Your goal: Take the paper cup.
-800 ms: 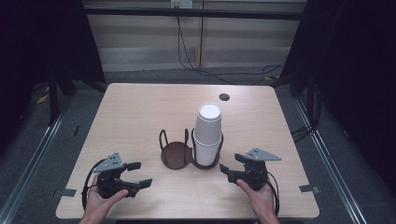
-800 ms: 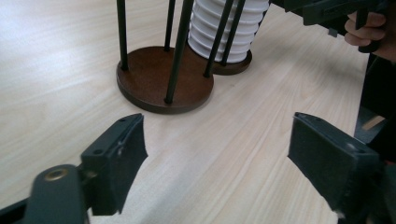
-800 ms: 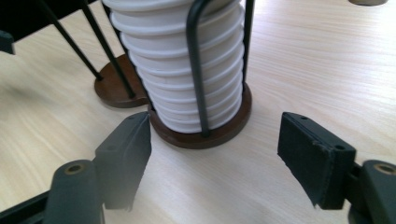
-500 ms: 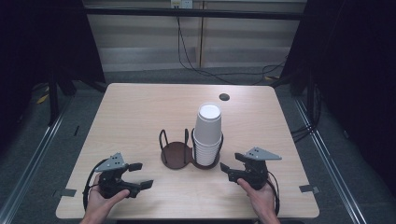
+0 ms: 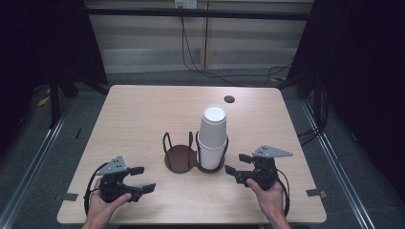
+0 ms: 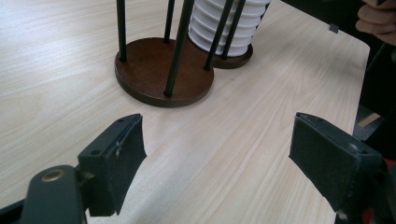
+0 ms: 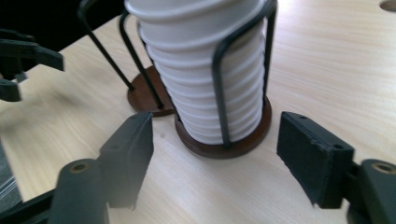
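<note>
High view: both grippers, left gripper [image 5: 139, 179] and right gripper [image 5: 237, 163], sit with jaws apart and empty; the cup stack [image 5: 212, 136] stands untouched in the holder [image 5: 180, 157], so moving cups seems not yet begun.

On the worktop [image 5: 143, 114], a two-ring holder [image 5: 179, 157] stands near the middle, with a stack of cups [image 5: 212, 136] in its right ring. The left tongs [image 5: 142, 179] lie before it to the left, the right tongs [image 5: 237, 164] just beside the stack on its right. A small hole [image 5: 229, 99] sits behind, near the far edge.
</note>
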Tool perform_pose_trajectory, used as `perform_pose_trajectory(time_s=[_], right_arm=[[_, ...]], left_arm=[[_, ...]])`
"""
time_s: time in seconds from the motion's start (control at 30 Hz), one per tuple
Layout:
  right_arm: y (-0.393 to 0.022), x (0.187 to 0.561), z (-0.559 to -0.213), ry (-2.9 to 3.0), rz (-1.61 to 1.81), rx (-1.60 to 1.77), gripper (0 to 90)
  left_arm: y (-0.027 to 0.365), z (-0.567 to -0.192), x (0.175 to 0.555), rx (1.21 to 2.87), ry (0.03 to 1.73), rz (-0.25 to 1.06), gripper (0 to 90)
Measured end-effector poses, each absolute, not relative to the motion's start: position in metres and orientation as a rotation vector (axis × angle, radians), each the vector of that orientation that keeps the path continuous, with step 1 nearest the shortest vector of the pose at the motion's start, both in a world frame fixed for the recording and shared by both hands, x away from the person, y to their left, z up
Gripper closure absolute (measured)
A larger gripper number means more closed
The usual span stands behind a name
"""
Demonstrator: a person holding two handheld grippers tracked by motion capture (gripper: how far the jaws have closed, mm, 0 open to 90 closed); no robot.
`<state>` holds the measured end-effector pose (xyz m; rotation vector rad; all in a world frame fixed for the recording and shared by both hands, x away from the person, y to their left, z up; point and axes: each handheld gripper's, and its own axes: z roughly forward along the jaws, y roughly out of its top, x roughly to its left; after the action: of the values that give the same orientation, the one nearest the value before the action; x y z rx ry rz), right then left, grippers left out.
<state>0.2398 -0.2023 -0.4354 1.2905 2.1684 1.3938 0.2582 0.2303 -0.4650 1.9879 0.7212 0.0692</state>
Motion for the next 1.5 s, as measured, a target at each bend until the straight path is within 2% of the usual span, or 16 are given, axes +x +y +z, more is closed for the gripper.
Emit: perform_pose_trajectory(time_s=[0.2, 0.53, 0.87, 0.97, 1.5], right_arm=[[-0.202, 0.242, -0.426, 2.209, 1.437, 1.258, 24.6], [-0.201, 0.248, -0.408, 2.219, 1.477, 1.23, 16.2], [-0.198, 0.265, -0.388, 2.229, 1.492, 1.174, 15.8], [-0.196, 0.268, -0.38, 2.233, 1.494, 1.132, 20.1], [-0.184, 0.287, -0.343, 2.203, 1.52, 1.058, 17.2]], left_arm=[[0.229, -0.466, 0.257, 2.004, 0.707, 0.061, 16.9], [0.232, -0.466, 0.256, 1.998, 0.675, 0.033, 16.8], [0.233, -0.467, 0.256, 1.998, 0.668, 0.014, 16.9], [0.231, -0.467, 0.255, 2.003, 0.66, 0.004, 17.0], [0.233, -0.467, 0.256, 1.998, 0.656, 0.015, 16.8]])
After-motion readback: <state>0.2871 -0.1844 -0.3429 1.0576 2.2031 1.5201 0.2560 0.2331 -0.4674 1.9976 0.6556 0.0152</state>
